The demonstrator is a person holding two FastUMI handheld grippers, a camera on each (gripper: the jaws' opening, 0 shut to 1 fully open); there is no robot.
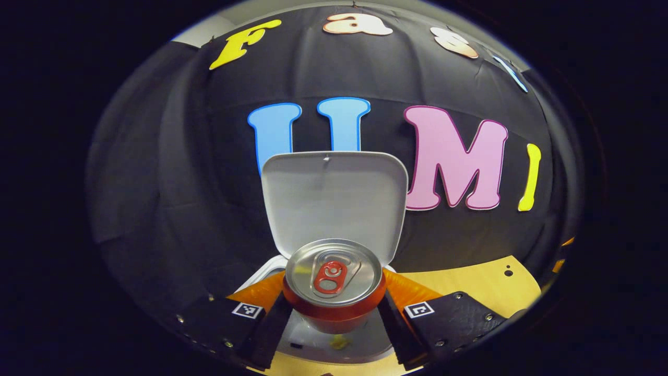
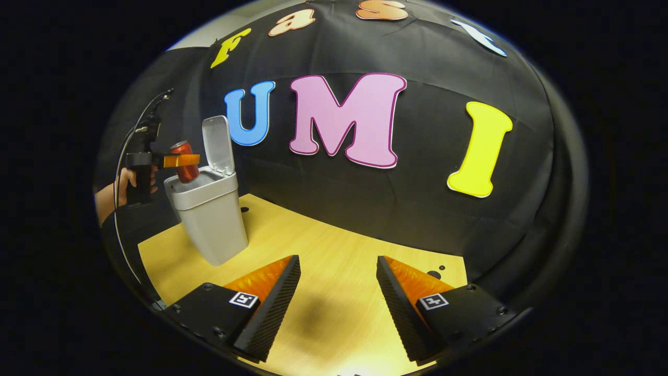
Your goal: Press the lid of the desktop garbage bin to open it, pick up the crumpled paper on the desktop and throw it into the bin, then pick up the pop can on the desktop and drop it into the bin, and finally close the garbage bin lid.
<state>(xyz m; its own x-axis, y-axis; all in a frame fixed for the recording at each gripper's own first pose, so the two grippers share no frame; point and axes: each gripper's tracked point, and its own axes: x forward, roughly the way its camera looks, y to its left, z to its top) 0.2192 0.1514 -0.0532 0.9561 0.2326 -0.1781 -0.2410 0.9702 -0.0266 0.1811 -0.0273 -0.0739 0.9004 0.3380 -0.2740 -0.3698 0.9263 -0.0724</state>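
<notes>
Left gripper view: left tongs (image 1: 334,308) clamp pop can (image 1: 334,284) above open bin (image 1: 334,203); right tongs (image 2: 338,303) spread, empty.

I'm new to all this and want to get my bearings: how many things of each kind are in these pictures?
Bins: 1, the grey bin with its lid up
Cans: 1, the red can held over the bin
Grippers: 2, the left gripper and the right gripper
Tables: 1, the wooden table
Total: 5
</notes>
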